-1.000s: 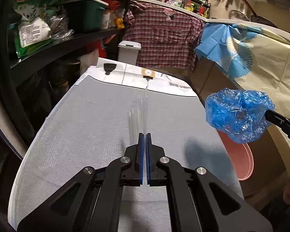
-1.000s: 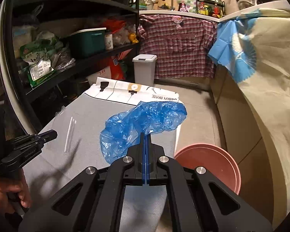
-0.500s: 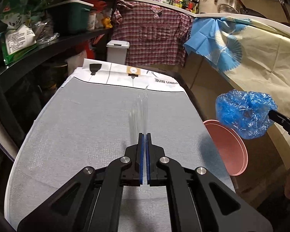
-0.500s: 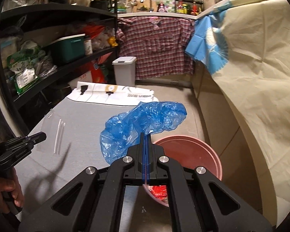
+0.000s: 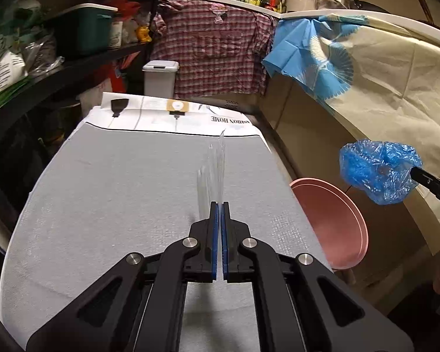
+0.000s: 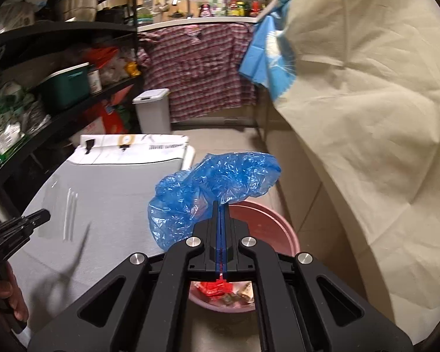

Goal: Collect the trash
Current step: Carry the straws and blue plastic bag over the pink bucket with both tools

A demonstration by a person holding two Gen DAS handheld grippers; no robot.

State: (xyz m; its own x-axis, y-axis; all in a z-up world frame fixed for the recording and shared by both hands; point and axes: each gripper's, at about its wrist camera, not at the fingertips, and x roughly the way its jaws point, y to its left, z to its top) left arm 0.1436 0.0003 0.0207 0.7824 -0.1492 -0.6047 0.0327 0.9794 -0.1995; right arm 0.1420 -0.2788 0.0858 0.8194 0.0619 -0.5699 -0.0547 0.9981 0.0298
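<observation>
crinkled blue plastic bag (image 6: 211, 187) sits clamped between the closed tips of my right gripper (image 6: 221, 205), held over the pink round bucket (image 6: 267, 223); its long axis runs across the view, one puffy end sagging lower left, the other reaching upper right. the film is thin and glossy. my left gripper (image 5: 219, 205) pinches a clear plastic strip (image 5: 214, 170), stiff and see-through, its length pointing straight ahead from the tips, above the grey woven table cover (image 5: 117, 190).
</observation>
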